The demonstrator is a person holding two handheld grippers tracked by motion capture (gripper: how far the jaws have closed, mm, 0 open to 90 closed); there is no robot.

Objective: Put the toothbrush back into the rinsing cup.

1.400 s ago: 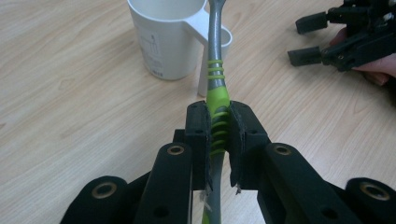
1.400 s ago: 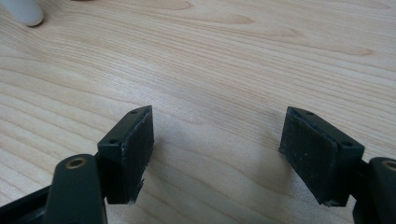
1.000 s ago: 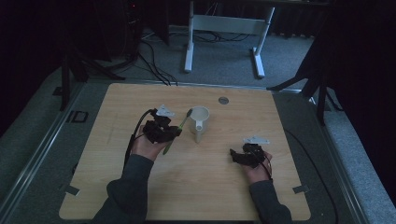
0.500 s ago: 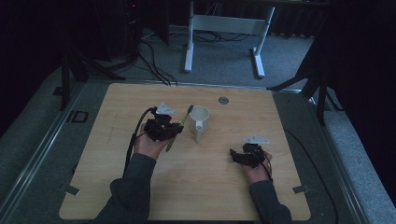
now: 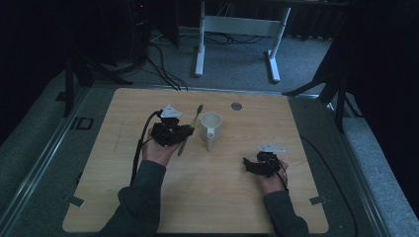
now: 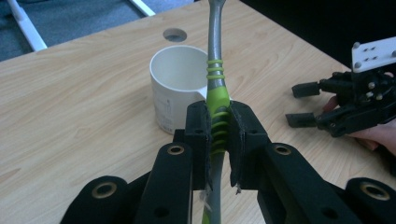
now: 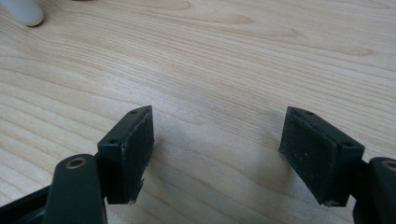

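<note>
- Left gripper (image 6: 217,140) is pinching a toothbrush (image 6: 215,79) by the ribbed green part of its handle, the two pads pressing in from either side; the grey neck is running up and away past the top of the left gripper view.
- Gripping it at that thicker ribbed section is probably giving the pads a surer hold than the slim grey neck would.
- In the high view the toothbrush (image 5: 189,129) is lying slanted, its bristle end pointing away from the person, just beside a white mug (image 5: 210,129).
- That white mug (image 6: 180,88) is standing upright with its mouth open upward, close behind the held handle, so I judge the brush is being carried toward it, perhaps to be stood inside.
- Right gripper (image 7: 217,154) is hovering low over bare wood with its jaws spread wide and nothing between them, well apart from the mug; it seems to be waiting out of the way.
- Wooden table (image 5: 123,197) is carrying a round grey grommet (image 5: 236,105) near its far edge.
- Faint grey print is showing on the mug's side, too small to read; no brand is legible anywhere.
</note>
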